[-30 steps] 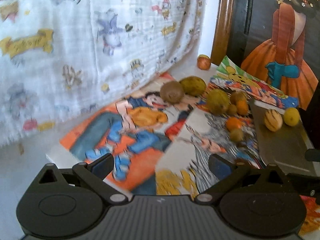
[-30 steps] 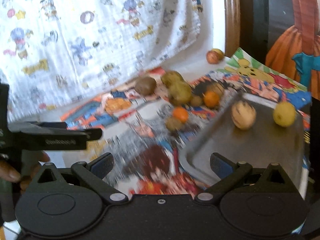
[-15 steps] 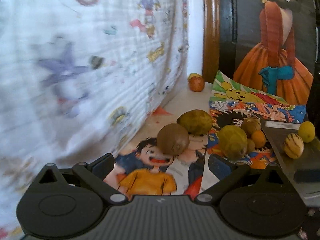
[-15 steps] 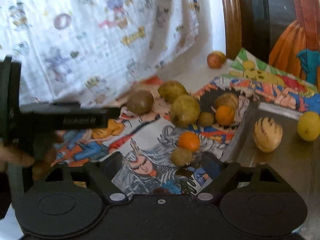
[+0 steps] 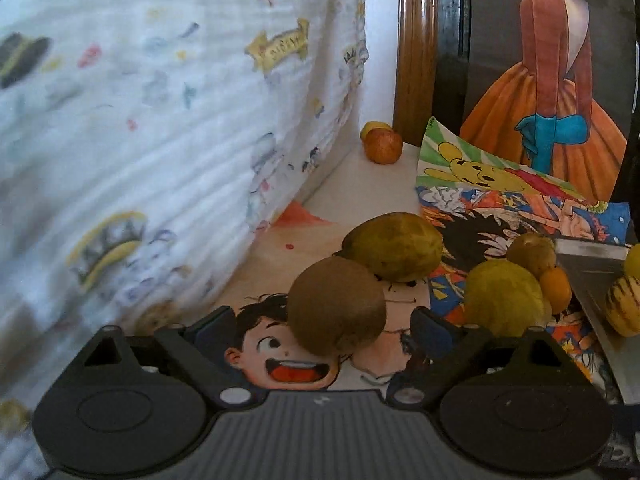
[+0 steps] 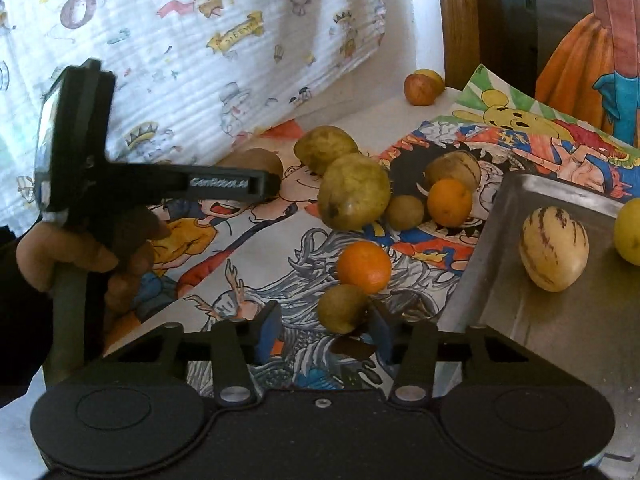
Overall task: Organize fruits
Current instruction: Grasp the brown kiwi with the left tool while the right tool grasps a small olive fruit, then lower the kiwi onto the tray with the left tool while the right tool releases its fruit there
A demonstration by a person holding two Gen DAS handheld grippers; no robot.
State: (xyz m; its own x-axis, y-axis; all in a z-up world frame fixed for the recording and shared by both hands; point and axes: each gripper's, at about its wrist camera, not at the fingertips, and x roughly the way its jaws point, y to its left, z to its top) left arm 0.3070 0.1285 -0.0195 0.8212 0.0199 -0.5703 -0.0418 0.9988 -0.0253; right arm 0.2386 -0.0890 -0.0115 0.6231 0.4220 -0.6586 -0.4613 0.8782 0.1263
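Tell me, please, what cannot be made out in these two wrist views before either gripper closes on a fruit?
- Left wrist view: the metal tray and the striped fruit are cut off by the right edge.
- Left wrist view: the yellow fruit at the back is mostly hidden by the reddish fruit.
- Right wrist view: the brown fruit is partly hidden by the left gripper's finger.
- Right wrist view: the yellow fruit on the tray is cut off by the right edge.
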